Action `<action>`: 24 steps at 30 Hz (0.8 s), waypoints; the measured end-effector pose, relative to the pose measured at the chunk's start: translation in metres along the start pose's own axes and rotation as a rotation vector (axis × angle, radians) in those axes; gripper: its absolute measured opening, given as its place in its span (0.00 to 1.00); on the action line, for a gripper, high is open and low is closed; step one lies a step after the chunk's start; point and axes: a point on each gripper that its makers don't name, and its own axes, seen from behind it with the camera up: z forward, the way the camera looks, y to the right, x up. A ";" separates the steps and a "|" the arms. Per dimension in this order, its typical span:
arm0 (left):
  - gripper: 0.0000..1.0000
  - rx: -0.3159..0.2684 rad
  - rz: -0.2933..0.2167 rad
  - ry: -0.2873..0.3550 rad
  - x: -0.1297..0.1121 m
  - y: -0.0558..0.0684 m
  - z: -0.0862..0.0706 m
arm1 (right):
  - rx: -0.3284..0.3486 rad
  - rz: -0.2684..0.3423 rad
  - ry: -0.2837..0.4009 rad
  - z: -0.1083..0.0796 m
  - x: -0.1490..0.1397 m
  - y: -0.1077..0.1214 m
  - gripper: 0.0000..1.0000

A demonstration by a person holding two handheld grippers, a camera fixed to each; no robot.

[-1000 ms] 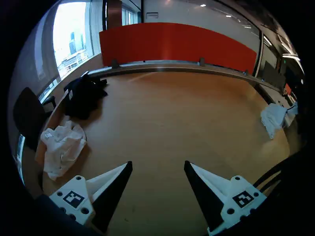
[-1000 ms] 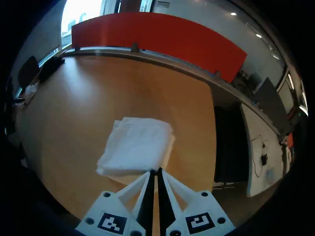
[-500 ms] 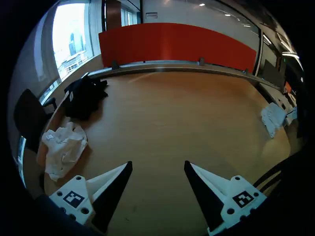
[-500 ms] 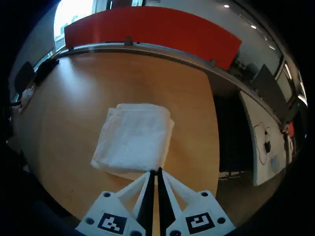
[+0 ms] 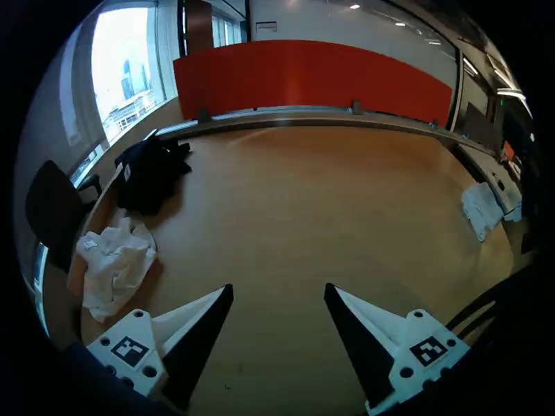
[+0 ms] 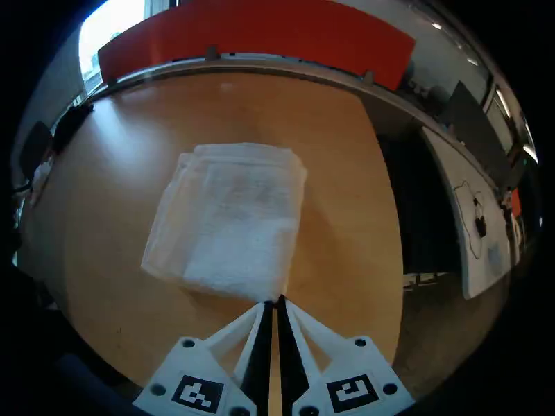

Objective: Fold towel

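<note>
While the right gripper [image 6: 271, 303] sits low at 6 o'clock in the right gripper view, its fingers [image 6: 261, 333] are clenched together, tips right at the near edge of the towel [image 6: 229, 215]; whether they pinch any of the fabric cannot be told. The white towel lies folded into a thick, roughly square stack, flat on the light wooden counter [image 6: 125, 173], just above the middle of that view and close to the counter's edge at 3 o'clock. A red partition [image 6: 277, 31] runs along the counter's far side at 12 o'clock, and past the edge at 3 o'clock a white desk [image 6: 468, 229] with a dark cable on it stands over a darker floor. In the left gripper view the left gripper [image 5: 277, 291] hangs released above bare wood, its two dark fingers [image 5: 201, 326] spread wide at 7 and 5 o'clock, touching nothing. The towel [image 5: 482, 210] appears there small at 3 o'clock, near the counter's rim and well apart from this gripper. A heap of black clothing [image 5: 149, 173] lies at 10 o'clock, a crumpled white cloth [image 5: 114, 262] at 8 o'clock just below it, and a dark chair [image 5: 52, 211] stands beyond them at 9 o'clock. A bright window [image 5: 128, 69] with buildings outside fills 11 o'clock, and ceiling lights glow at 1 o'clock.
</note>
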 end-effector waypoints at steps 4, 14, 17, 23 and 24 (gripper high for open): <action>0.98 0.000 0.004 -0.001 0.001 0.001 0.001 | 0.001 0.008 -0.009 0.003 -0.003 -0.001 0.05; 0.98 -0.001 0.004 -0.002 -0.001 0.003 0.002 | -0.007 0.018 -0.015 0.006 -0.005 0.000 0.05; 0.98 0.001 0.005 -0.002 -0.001 0.002 0.002 | -0.012 0.021 -0.010 0.005 -0.004 0.000 0.06; 0.98 0.001 -0.001 0.001 0.000 0.002 0.001 | -0.019 0.016 -0.006 0.003 -0.004 0.000 0.10; 0.98 0.001 -0.001 0.002 0.000 0.001 0.001 | -0.023 0.015 -0.007 0.003 -0.004 0.001 0.13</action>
